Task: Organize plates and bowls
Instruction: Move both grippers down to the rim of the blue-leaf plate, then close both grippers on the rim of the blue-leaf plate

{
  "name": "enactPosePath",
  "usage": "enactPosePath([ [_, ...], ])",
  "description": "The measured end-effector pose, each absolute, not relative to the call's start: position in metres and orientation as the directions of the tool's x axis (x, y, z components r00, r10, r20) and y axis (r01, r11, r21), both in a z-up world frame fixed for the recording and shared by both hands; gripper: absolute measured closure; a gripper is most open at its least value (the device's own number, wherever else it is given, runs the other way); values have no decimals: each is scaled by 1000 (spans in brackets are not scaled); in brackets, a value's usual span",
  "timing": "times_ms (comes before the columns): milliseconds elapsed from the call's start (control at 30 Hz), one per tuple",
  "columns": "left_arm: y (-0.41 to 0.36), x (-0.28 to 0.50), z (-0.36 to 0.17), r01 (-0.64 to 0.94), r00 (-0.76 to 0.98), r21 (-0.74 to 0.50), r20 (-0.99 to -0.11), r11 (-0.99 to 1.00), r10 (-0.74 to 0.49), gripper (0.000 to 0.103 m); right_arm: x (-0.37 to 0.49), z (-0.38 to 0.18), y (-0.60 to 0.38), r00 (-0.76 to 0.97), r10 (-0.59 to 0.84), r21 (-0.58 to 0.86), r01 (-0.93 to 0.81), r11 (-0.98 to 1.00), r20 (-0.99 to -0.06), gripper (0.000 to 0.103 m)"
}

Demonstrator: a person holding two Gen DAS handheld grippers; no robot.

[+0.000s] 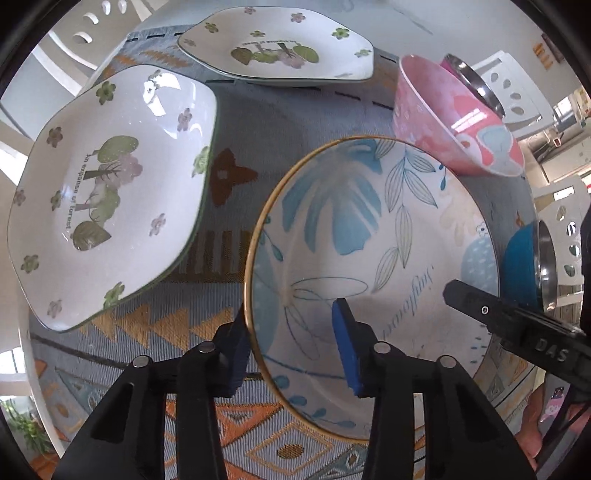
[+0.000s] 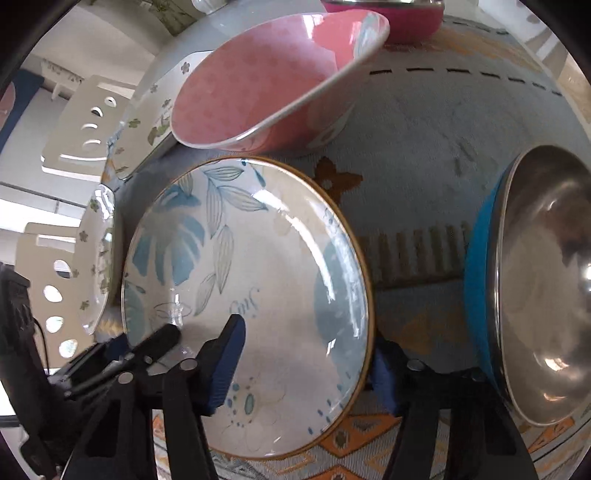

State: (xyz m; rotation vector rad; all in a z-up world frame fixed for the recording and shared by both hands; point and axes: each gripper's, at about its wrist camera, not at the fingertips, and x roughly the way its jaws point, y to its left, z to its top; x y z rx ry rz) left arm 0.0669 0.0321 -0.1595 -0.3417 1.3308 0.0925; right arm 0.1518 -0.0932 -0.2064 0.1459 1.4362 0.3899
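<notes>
A round blue-leaf plate (image 1: 388, 236) (image 2: 258, 295) with a gold rim lies on the patterned tablecloth. My left gripper (image 1: 291, 354) straddles its left rim, one blue pad outside and one over the plate's inside, with a gap on the inner side. My right gripper (image 2: 304, 369) straddles the opposite rim the same way. Both stand open around the rim. A pink bowl (image 1: 454, 122) (image 2: 273, 85) sits tilted just beyond the plate. Two white flower-print plates (image 1: 110, 184) (image 1: 277, 48) lie to the left and at the back.
A blue bowl with a steel lining (image 1: 524, 266) (image 2: 535, 288) stands close to the right of the plate. A magenta steel-lined bowl (image 1: 469, 77) (image 2: 384, 18) sits behind the pink bowl. White chairs (image 2: 81, 122) ring the table.
</notes>
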Motion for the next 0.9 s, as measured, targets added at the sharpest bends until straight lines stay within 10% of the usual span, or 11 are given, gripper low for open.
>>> enactPosePath([
  [200,32,61,-155,-231,234,-142,-968,963,-87,69,145,-204,-105,125,294,268,-187,945,-948,75],
  [900,38,-46,-140,-245,242,-200,-960,949,-140,75,64,-207,-107,-22,401,385,-329,862,-916,80],
])
